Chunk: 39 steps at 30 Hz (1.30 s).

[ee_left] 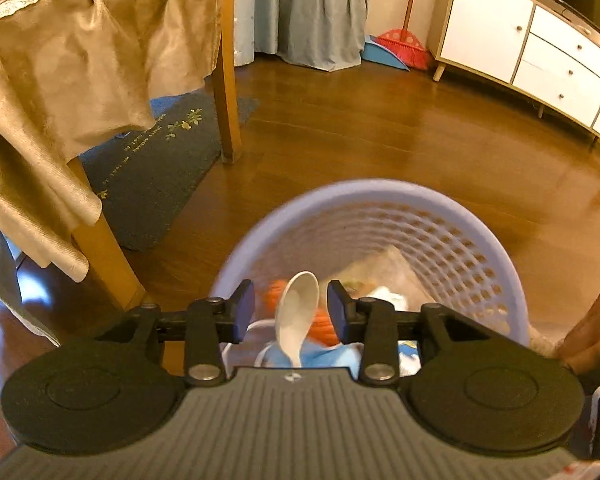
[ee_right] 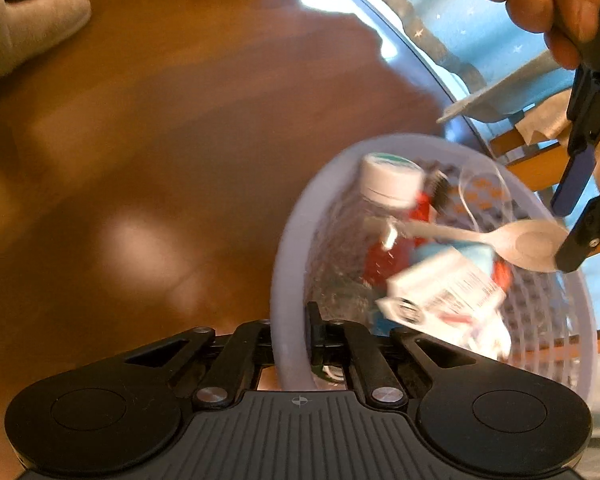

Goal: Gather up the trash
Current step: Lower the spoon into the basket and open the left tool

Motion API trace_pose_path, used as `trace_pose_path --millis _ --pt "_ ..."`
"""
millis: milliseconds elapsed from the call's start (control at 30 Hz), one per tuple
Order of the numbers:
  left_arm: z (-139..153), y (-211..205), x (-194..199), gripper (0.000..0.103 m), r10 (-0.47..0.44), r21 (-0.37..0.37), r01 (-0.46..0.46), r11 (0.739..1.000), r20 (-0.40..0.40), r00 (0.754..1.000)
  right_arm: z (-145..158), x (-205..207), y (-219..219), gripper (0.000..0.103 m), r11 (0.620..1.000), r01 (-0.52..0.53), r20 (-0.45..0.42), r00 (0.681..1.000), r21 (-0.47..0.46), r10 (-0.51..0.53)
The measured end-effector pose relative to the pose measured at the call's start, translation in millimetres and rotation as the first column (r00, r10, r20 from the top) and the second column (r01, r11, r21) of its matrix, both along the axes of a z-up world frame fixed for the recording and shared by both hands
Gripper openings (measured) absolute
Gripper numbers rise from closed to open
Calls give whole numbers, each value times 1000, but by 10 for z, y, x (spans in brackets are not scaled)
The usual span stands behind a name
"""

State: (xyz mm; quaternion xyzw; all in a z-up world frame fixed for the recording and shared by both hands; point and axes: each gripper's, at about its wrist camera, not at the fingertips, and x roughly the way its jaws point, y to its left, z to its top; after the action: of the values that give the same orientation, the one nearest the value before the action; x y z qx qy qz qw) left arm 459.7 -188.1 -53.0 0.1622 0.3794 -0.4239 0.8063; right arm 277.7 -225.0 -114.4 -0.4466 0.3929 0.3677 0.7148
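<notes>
Left wrist view shows my left tongs spread apart above the lilac basket, a white plastic spoon loose between the pads, seemingly dropping in. My right tongs are clamped on the basket's near rim. Inside the basket already lie a clear bottle and a carton, so collecting looks well along; what trash remains outside the basket I cannot see
</notes>
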Motion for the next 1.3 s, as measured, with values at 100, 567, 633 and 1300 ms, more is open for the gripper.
trace_pose_path --millis 100,567,633,1300 --pt "39 45 -65 34 8 -5 -8 1000 0 1000 66 -104 -34 0 999 6 -10 1000 38 -6" --pt "321 540 -538 36 83 -11 -83 996 -15 996 92 -491 -113 2 993 -71 25 997 97 69" --pt "351 621 -616 36 90 2 -90 996 -22 996 88 -540 -68 2 990 -86 34 996 111 83" --pt "585 1514 -1534 46 302 123 -290 949 -94 949 -16 -1022 603 8 933 -316 133 946 171 296"
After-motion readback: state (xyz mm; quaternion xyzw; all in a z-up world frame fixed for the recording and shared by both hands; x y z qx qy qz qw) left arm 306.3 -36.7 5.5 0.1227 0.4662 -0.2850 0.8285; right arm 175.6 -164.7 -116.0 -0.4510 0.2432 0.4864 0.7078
